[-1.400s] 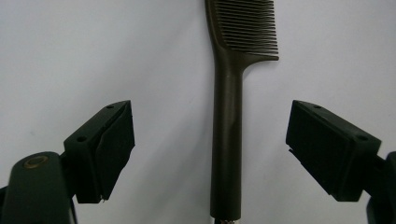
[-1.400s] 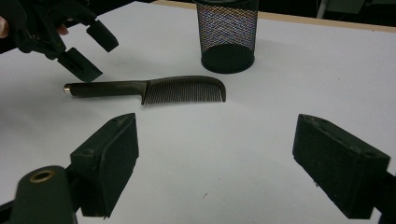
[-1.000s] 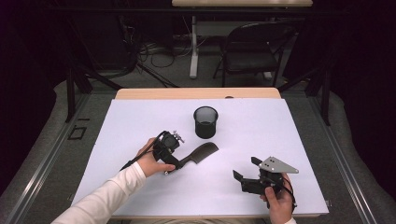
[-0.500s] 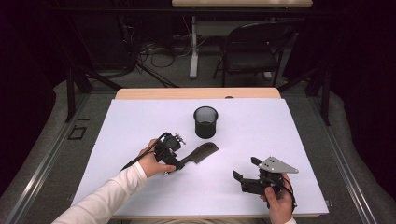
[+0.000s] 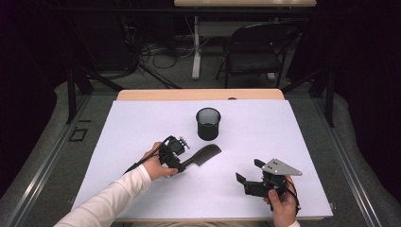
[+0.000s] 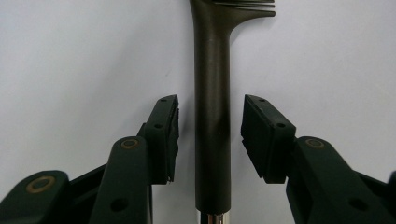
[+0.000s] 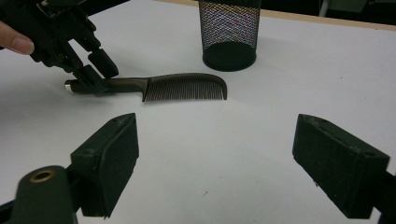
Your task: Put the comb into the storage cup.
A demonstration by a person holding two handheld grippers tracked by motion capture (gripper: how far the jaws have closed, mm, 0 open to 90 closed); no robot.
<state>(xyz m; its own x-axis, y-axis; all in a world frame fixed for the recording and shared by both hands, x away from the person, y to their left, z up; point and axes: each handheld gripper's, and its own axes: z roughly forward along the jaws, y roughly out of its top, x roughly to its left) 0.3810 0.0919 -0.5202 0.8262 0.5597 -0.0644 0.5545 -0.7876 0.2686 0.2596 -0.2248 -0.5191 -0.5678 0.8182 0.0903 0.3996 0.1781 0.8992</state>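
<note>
A dark comb (image 5: 204, 154) lies flat on the white table, its handle pointing toward the left hand. My left gripper (image 5: 185, 163) is at that handle. In the left gripper view the handle (image 6: 212, 93) runs between the two pads (image 6: 164, 135) with a thin gap on each side. The jaws have just been closing and do not press on it. The right gripper view shows the comb (image 7: 184, 86) with the left gripper (image 7: 95, 70) over its handle end. My right gripper (image 5: 249, 170) rests at the front right, open, with nothing between its pads (image 7: 112, 158).
A black mesh cup (image 5: 208, 124) stands upright just behind the comb and is also seen in the right gripper view (image 7: 229, 32). The white sheet (image 5: 283, 142) covers the table. A chair (image 5: 257, 47) and cables lie on the floor beyond the far edge.
Little differs in the high view. The left hand and its gripper stay at the comb's handle. The comb and the right gripper have kept still.
</note>
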